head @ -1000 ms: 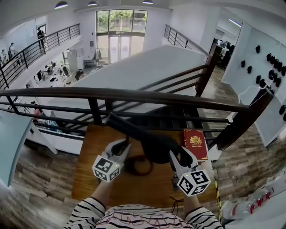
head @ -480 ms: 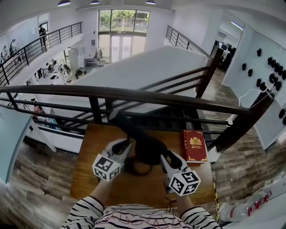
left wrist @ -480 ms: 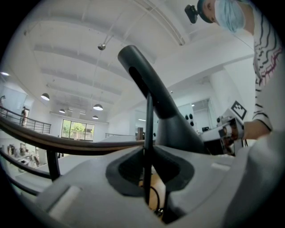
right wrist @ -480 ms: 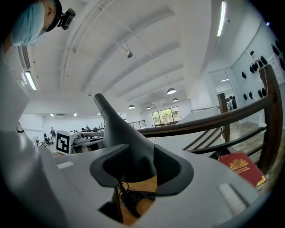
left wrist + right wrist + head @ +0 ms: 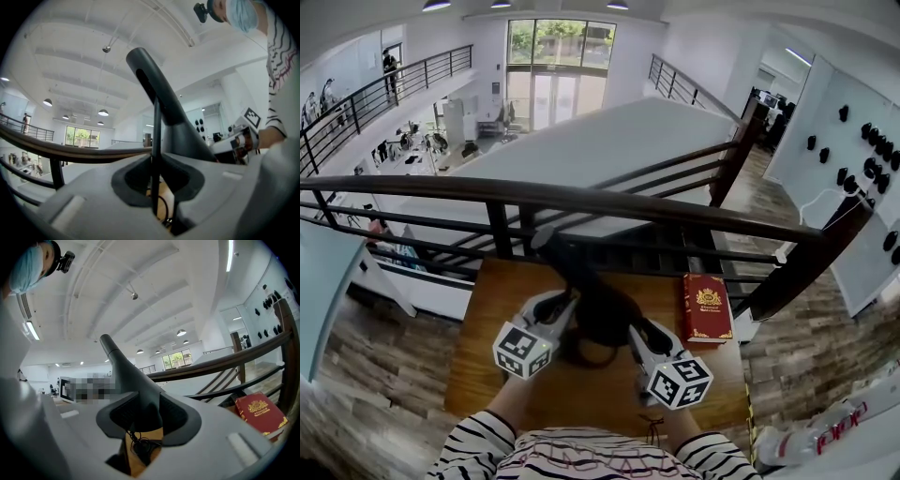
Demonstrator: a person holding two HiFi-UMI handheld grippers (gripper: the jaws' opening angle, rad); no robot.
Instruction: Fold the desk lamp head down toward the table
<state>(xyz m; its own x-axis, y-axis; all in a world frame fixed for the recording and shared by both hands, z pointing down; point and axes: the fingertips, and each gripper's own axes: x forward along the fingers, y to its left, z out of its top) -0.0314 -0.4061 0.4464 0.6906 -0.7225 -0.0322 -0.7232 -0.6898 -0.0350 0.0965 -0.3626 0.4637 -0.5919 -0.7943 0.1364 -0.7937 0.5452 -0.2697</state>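
Observation:
A black desk lamp stands on the wooden table, its head tilted low between my two grippers. My left gripper comes in from the left and is shut on the lamp's thin black stem, which runs upright between its pads. Above it the lamp's thick arm slants up and left. My right gripper holds the lamp head from the right. Its jaws have just been closing, and the tapered head fills the gap between the pads. The lamp's cable lies coiled below.
A red book lies on the table's right side, also seen in the right gripper view. A dark railing runs close behind the table's far edge, with an open drop beyond. Bare wood lies at the left and the front.
My right gripper has moved down and to the left with the lamp head, which now sits lower and closer to the left gripper. The left gripper has stayed where it was.

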